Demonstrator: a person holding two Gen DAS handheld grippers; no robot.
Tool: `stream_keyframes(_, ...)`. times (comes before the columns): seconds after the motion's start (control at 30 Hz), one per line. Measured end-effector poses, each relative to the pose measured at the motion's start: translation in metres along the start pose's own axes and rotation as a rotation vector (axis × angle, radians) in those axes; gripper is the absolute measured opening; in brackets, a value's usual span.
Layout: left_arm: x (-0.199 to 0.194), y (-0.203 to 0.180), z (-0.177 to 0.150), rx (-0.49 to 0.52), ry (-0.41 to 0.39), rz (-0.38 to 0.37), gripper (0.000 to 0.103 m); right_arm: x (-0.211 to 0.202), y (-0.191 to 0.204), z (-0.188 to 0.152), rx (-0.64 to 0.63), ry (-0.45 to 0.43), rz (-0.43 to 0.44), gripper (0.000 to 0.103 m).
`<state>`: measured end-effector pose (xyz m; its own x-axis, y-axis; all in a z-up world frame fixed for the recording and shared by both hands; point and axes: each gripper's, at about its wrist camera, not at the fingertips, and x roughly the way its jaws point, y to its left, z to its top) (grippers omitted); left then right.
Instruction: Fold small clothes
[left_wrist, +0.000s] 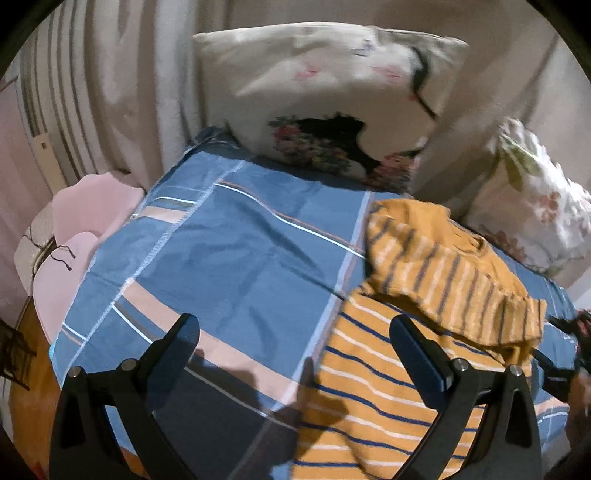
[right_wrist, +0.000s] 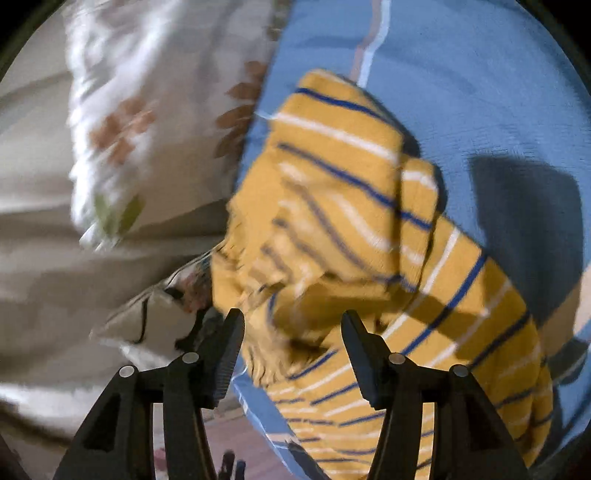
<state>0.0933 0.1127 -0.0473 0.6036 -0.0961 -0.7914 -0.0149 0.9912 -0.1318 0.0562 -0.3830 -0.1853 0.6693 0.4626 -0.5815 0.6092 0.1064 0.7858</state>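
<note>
**Striped shirt half folded on the bed, both claws empty**

The yellow striped shirt (left_wrist: 399, 373) lies on the blue checked bedsheet (left_wrist: 236, 236), toward the bed's right edge, its upper part turned over onto the lower so a paler inside layer shows, probably the first fold. The left gripper (left_wrist: 295, 332) hangs wide open above the sheet and the shirt's near edge, holding nothing. The right gripper (right_wrist: 291, 332) is open too, jaws apart over the folded-over cloth without pinching it. Pillows (left_wrist: 317, 96) sit against the head of the bed, clear of the work.
</note>
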Motion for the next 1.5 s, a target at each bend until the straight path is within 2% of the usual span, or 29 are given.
stream_keyframes(0.07,-0.006,-0.010,-0.006,0.009,0.002,-0.008,0.103,0.015,-0.010,0.004,0.064,0.044,-0.023,0.060)
stream_keyframes(0.23,-0.022,-0.020,-0.016,0.011,-0.022,0.016,0.103,0.032,-0.018,-0.002,0.077,0.096,-0.022,0.060)
stream_keyframes(0.27,-0.023,-0.020,-0.017,0.003,-0.021,0.020,0.103,0.034,-0.020,0.001,0.076,0.096,-0.033,0.056)
stream_keyframes(0.3,-0.025,-0.019,-0.018,-0.007,-0.022,0.026,0.103,0.033,-0.022,0.004,0.063,0.082,-0.040,0.039)
stream_keyframes(0.33,-0.027,-0.018,-0.018,-0.016,-0.024,0.031,0.103,0.033,-0.020,0.006,0.037,0.070,-0.050,0.031)
stream_keyframes(0.4,-0.032,-0.016,-0.019,-0.027,-0.036,0.042,0.103,0.026,-0.003,0.002,-0.084,0.058,-0.080,0.017)
stream_keyframes(0.43,-0.034,-0.015,-0.019,-0.031,-0.045,0.052,0.103,0.020,0.008,-0.003,-0.154,0.053,-0.092,0.014)
stream_keyframes(0.5,-0.036,-0.013,-0.018,-0.043,-0.054,0.063,0.103,0.012,0.045,-0.012,-0.344,0.032,-0.111,0.013)
stream_keyframes(0.63,-0.031,-0.013,-0.016,-0.048,-0.058,0.074,0.103,-0.007,0.107,-0.026,-0.681,-0.052,-0.077,0.012)
stream_keyframes(0.7,-0.026,-0.015,-0.018,-0.043,-0.049,0.074,0.103,-0.013,0.115,-0.028,-0.829,-0.147,-0.147,0.013)
stream_keyframes(0.73,-0.023,-0.016,-0.018,-0.042,-0.041,0.069,0.103,-0.010,0.112,-0.025,-0.876,-0.171,-0.196,0.015)
stream_keyframes(0.77,-0.020,-0.016,-0.019,-0.043,-0.029,0.063,0.103,0.003,0.101,-0.016,-0.917,-0.157,-0.291,0.015)
stream_keyframes(0.83,-0.014,-0.016,-0.021,-0.039,-0.007,0.058,0.103,0.017,0.079,0.000,-0.862,-0.135,-0.452,0.020)
stream_keyframes(0.87,-0.012,-0.016,-0.022,-0.034,-0.002,0.058,0.103,0.011,0.063,0.007,-0.786,-0.139,-0.439,0.020)
stream_keyframes(0.93,-0.008,-0.016,-0.019,-0.023,0.003,0.058,0.103,-0.005,0.052,0.004,-0.743,-0.165,-0.391,0.020)
stream_keyframes(1.07,0.006,-0.029,0.000,0.019,-0.006,0.029,0.103,-0.016,0.063,-0.023,-0.814,-0.237,-0.410,0.020)
stream_keyframes(1.17,0.027,-0.056,0.021,0.086,-0.023,-0.001,0.103,0.001,0.080,-0.042,-0.847,-0.187,-0.351,0.020)
stream_keyframes(1.23,0.048,-0.077,0.036,0.132,-0.023,-0.032,0.103,0.015,0.086,-0.049,-0.851,-0.154,-0.344,0.020)
stream_keyframes(1.33,0.083,-0.105,0.051,0.202,-0.002,-0.034,0.103,0.036,0.090,-0.057,-0.864,-0.147,-0.348,0.020)
stream_keyframes(1.37,0.098,-0.113,0.054,0.226,0.015,-0.039,0.102,0.046,0.089,-0.055,-0.847,-0.110,-0.339,0.020)
stream_keyframes(1.4,0.109,-0.117,0.055,0.243,0.028,-0.028,0.099,0.054,0.088,-0.052,-0.828,-0.079,-0.334,0.021)
stream_keyframes(1.43,0.124,-0.121,0.056,0.266,0.046,-0.002,0.092,0.063,0.085,-0.048,-0.809,-0.052,-0.334,0.021)
stream_keyframes(1.5,0.153,-0.120,0.056,0.301,0.086,0.063,0.088,0.083,0.077,-0.035,-0.784,-0.030,-0.370,0.021)
